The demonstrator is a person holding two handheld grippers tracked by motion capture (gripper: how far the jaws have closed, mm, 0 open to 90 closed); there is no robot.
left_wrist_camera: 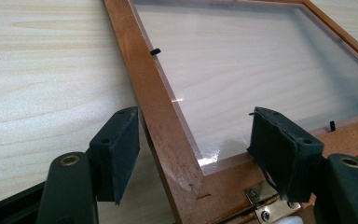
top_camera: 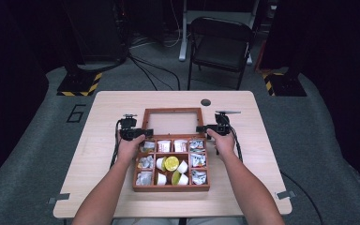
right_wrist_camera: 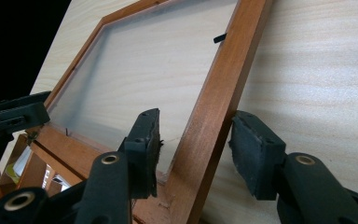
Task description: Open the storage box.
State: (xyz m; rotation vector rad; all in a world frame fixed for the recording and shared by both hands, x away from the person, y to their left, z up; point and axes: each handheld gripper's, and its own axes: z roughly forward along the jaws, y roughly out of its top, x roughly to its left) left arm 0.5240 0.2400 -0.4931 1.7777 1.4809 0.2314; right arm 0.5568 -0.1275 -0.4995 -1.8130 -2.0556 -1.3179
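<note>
Lid (top_camera: 172, 121) of the wooden box (top_camera: 171, 188), a glazed wooden frame, lies flat on the table (top_camera: 103, 108), folded back on its hinges behind the box's compartments. Its clear pane shows the table's grain beneath. The left hand-held gripper (top_camera: 145, 132) sits at the lid's near left corner, just by the hinge (left_wrist_camera: 261, 205); its jaws straddle the lid's left rail with visible gaps on both sides, so they are apart and grip nothing. The right hand-held gripper (top_camera: 201, 129) sits at the lid's near right corner, its jaws either side of the right rail, the outer pad just beside the wood and the inner one clear of it; it holds nothing. In front of the lid, the box's compartments hold sachets and small cups, one with a yellow top (top_camera: 171, 163).
</note>
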